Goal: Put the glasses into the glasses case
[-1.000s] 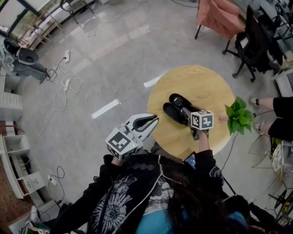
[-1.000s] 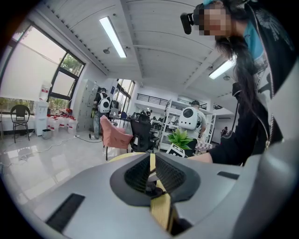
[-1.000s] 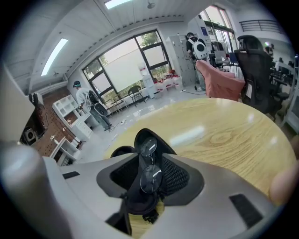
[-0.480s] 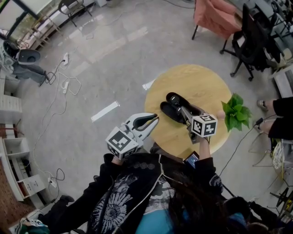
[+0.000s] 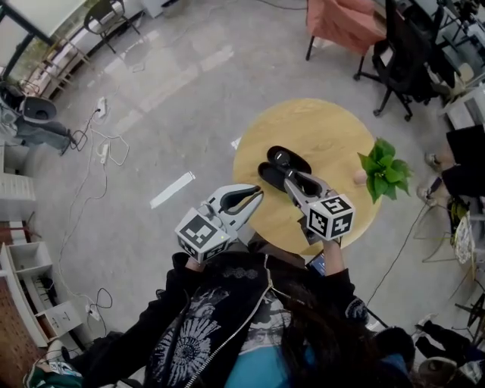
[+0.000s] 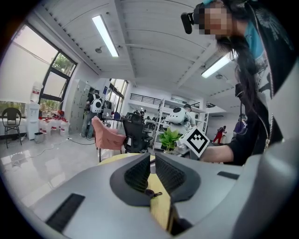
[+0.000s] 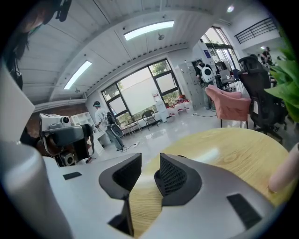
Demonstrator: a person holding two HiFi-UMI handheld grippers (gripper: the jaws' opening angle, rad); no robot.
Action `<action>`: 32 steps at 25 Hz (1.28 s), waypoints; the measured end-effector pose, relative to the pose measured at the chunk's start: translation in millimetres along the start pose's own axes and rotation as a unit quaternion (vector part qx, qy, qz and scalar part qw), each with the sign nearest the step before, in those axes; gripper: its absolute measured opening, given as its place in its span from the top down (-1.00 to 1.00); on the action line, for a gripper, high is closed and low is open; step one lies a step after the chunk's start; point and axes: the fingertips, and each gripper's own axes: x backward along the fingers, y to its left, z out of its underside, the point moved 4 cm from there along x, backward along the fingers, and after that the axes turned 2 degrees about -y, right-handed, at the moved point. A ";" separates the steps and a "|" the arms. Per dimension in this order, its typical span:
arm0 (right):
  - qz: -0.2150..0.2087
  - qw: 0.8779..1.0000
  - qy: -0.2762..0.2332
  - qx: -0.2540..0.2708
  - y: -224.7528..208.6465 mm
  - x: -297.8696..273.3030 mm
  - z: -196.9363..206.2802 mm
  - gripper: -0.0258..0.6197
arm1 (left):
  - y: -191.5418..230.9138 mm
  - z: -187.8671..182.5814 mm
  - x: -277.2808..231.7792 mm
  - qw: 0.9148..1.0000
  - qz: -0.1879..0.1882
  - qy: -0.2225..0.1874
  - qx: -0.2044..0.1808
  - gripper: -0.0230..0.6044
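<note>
An open black glasses case (image 5: 283, 165) lies near the middle of the round wooden table (image 5: 333, 132). Both halves look dark, and I cannot make out the glasses inside. My right gripper (image 5: 292, 182) hangs above the case's near side, pointing at it. Its jaws (image 7: 149, 161) have just been closing; a gap remains and nothing is between them. Only a dark sliver of the case (image 7: 180, 157) shows over its right jaw. My left gripper (image 5: 255, 198) hovers at the table's near-left edge, jaws (image 6: 153, 158) together and empty.
A green plant (image 5: 385, 168) in a pinkish pot (image 7: 285, 175) stands at the table's right edge. A pink chair (image 5: 345, 19) and a black office chair (image 5: 402, 45) stand beyond the table. Cables (image 5: 98, 144) lie on the floor at left.
My right gripper has lifted off the case toward me and its jaws have narrowed. The left gripper has stayed where it was.
</note>
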 end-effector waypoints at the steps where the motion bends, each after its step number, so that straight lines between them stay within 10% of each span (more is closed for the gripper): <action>1: -0.002 1.000 -0.005 0.001 4.7 0.5 -1.7 0.55 | -0.7 -0.4 -0.1 1.000 0.003 0.001 -0.002 0.80; 32: 0.085 0.988 -0.114 -0.052 252.2 -27.8 34.0 0.68 | 29.7 17.4 196.8 0.992 0.123 0.004 -0.040 0.80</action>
